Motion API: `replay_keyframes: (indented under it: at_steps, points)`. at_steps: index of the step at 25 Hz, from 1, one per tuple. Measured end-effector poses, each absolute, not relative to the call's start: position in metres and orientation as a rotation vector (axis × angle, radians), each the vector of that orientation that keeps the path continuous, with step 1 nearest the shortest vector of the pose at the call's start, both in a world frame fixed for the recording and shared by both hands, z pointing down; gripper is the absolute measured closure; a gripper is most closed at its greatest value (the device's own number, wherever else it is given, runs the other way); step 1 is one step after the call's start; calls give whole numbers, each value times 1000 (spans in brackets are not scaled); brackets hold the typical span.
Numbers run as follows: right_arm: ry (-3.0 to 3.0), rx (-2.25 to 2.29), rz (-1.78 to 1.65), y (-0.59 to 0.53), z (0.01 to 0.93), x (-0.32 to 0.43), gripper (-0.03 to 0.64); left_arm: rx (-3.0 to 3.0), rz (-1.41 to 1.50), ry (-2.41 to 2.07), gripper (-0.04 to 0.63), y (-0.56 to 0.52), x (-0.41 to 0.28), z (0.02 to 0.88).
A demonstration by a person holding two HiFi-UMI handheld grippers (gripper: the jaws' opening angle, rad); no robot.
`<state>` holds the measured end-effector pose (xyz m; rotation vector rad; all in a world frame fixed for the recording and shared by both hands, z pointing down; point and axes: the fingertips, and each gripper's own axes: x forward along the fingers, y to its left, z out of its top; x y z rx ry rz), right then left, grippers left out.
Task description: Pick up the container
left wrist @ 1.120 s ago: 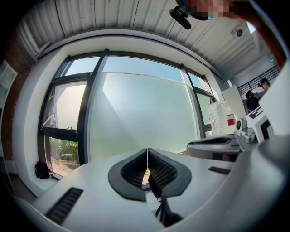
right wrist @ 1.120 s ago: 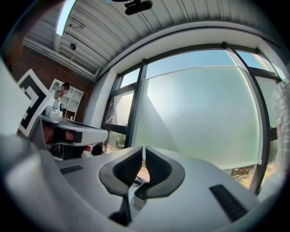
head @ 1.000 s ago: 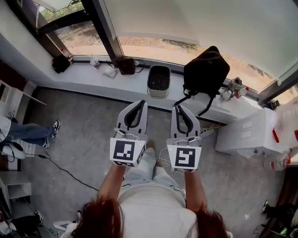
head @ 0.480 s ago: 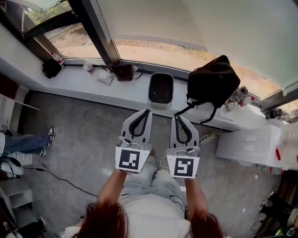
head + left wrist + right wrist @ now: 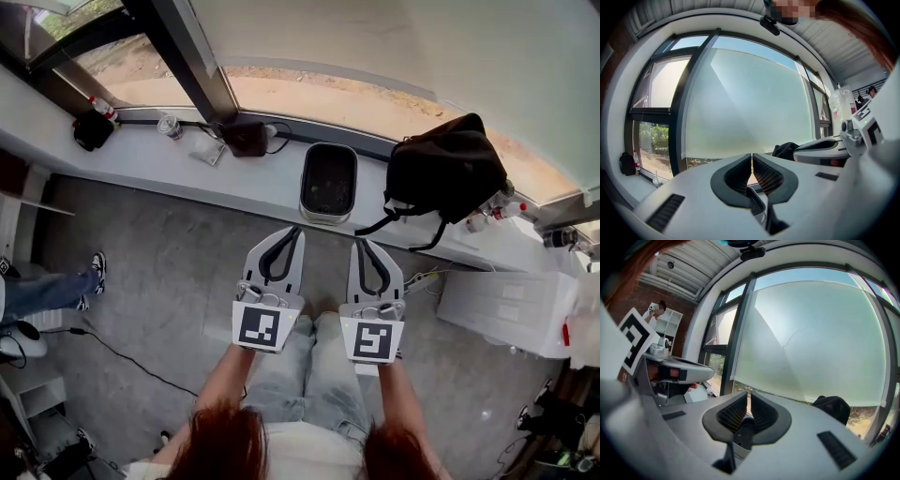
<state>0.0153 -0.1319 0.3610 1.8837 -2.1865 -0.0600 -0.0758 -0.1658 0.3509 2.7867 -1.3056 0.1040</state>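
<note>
While the white oblong plastic container [image 5: 326, 214] at twelve o'clock sits untouched, the left gripper [image 5: 292, 231] and right gripper [image 5: 361, 244] have jaws pressed together, empty.

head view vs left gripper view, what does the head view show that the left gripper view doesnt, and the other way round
Only the head view: the grey container on the window ledge, the floor and the person's legs. Only the left gripper view: the ceiling, and the ribbed inner faces of the left gripper fingers, shut together with nothing between. Both: that gripper, the right gripper, the black bag and the window blind.
</note>
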Motion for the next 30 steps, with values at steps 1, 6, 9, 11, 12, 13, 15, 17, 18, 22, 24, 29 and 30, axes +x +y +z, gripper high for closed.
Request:
replay_keyframes:
  at_steps: [1, 6, 9, 11, 12, 13, 15, 17, 18, 22, 24, 29, 30]
  points:
    - [-2187, 1866, -54, -136, 370, 17, 592, 2780, 109, -1307, 578, -169, -74, 361]
    - [-2204, 1788, -20, -153, 420, 21, 592, 2734, 142, -1319, 578, -179, -69, 414]
    - [-2215, 1788, 25, -163, 450, 26, 592, 2703, 160, -1327, 578, -188, -67, 447]
    - [-2217, 1790, 53, -169, 472, 29, 592, 2683, 168, -1332, 578, -193, -66, 469]
    - [-2216, 1788, 65, -171, 482, 30, 592, 2678, 173, -1333, 578, -195, -65, 480]
    - [-2213, 1783, 76, -173, 493, 32, 592, 2675, 179, -1335, 578, -196, -64, 490]
    - [-2209, 1768, 88, -177, 514, 35, 592, 2666, 191, -1339, 578, -201, -62, 512]
    - [-2207, 1752, 95, -182, 535, 36, 592, 2653, 196, -1342, 578, -206, -61, 533]
    - [-2204, 1744, 101, -184, 546, 37, 592, 2649, 198, -1342, 578, -208, -61, 543]
    - [-2187, 1711, 139, -191, 592, 40, 592, 2663, 230, -1338, 578, -218, -61, 584]
    - [-2182, 1700, 156, -195, 613, 41, 591, 2649, 253, -1340, 578, -223, -62, 605]
    - [-2171, 1686, 208, -202, 658, 44, 592, 2614, 282, -1341, 578, -235, -63, 650]
    - [-2168, 1686, 217, -203, 666, 44, 591, 2610, 280, -1341, 577, -237, -63, 657]
